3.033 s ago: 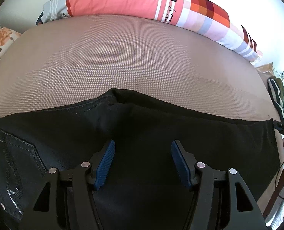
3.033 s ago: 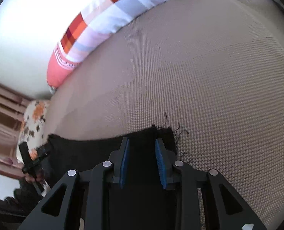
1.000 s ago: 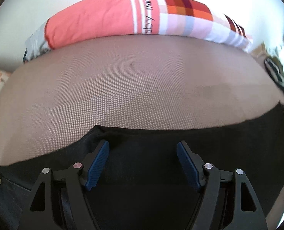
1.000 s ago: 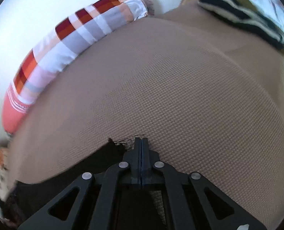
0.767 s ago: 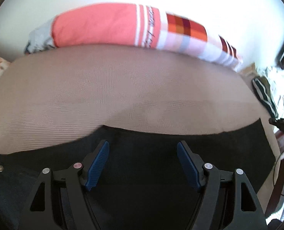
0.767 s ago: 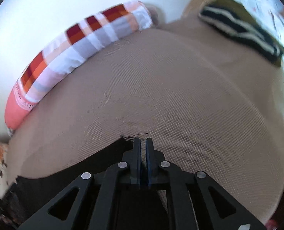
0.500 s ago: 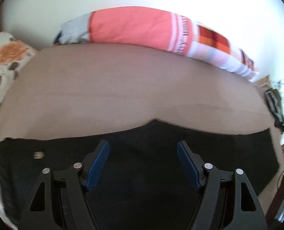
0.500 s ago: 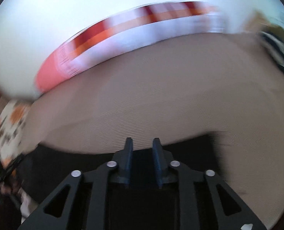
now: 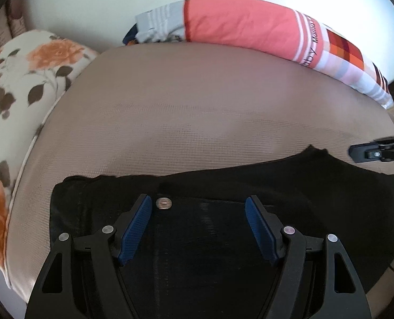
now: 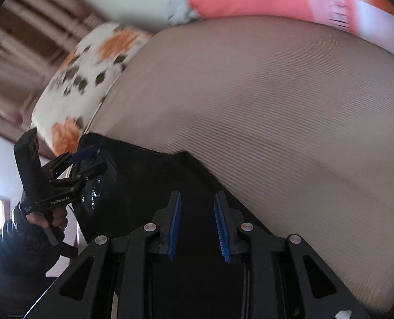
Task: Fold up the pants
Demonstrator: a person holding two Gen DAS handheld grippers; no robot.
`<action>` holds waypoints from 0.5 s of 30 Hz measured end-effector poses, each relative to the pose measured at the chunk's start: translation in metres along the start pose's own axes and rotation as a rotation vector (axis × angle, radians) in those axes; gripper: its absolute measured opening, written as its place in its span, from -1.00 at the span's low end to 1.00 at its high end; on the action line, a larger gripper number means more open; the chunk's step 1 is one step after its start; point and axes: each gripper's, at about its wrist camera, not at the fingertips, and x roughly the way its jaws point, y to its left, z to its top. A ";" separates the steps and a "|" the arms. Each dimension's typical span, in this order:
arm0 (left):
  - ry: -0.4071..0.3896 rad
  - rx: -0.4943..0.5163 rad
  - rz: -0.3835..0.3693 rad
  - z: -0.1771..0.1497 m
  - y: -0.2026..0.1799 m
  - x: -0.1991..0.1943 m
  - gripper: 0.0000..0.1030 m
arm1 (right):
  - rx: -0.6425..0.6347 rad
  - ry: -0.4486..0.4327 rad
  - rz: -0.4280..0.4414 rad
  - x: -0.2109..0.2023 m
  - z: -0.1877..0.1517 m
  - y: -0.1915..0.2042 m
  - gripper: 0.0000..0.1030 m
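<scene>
Black denim pants (image 9: 223, 234) lying flat along the near edge of the taupe woven bed (image 9: 210, 111), apparently doubled lengthwise. Left claw (image 9: 198, 228) wide, empty; right claw (image 10: 197, 227) narrowly parted, just reopened, gripping nothing. Crosswise folds remaining, probably.

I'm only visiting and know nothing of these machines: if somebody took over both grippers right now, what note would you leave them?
Left gripper: open, above the waist button, holding nothing.
Right gripper: jaws have just been opening, parted over the cloth, gripping nothing.
Black pants: on the beige bed, lying in a long band.
Done: the band looks laid out.
Left: probably further folds; I can't tell how many.
</scene>
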 end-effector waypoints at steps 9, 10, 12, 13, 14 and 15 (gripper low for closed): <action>-0.033 0.008 -0.052 -0.010 0.011 0.002 0.42 | -0.122 0.146 0.017 0.051 0.027 0.015 -0.50; -0.034 0.008 -0.053 -0.009 0.011 0.002 0.42 | -0.131 0.153 0.023 0.050 0.027 0.016 -0.50; -0.037 0.012 -0.052 -0.009 0.011 0.002 0.42 | -0.133 0.166 0.040 0.053 0.027 0.016 -0.50; -0.039 0.014 -0.049 -0.009 0.010 0.003 0.42 | -0.131 0.170 0.043 0.055 0.026 0.015 -0.51; -0.040 0.018 -0.045 -0.009 0.010 0.003 0.42 | -0.126 0.170 0.044 0.055 0.025 0.013 -0.57; -0.040 0.024 -0.041 -0.009 0.009 0.003 0.42 | -0.119 0.160 0.041 0.057 0.027 0.014 -0.82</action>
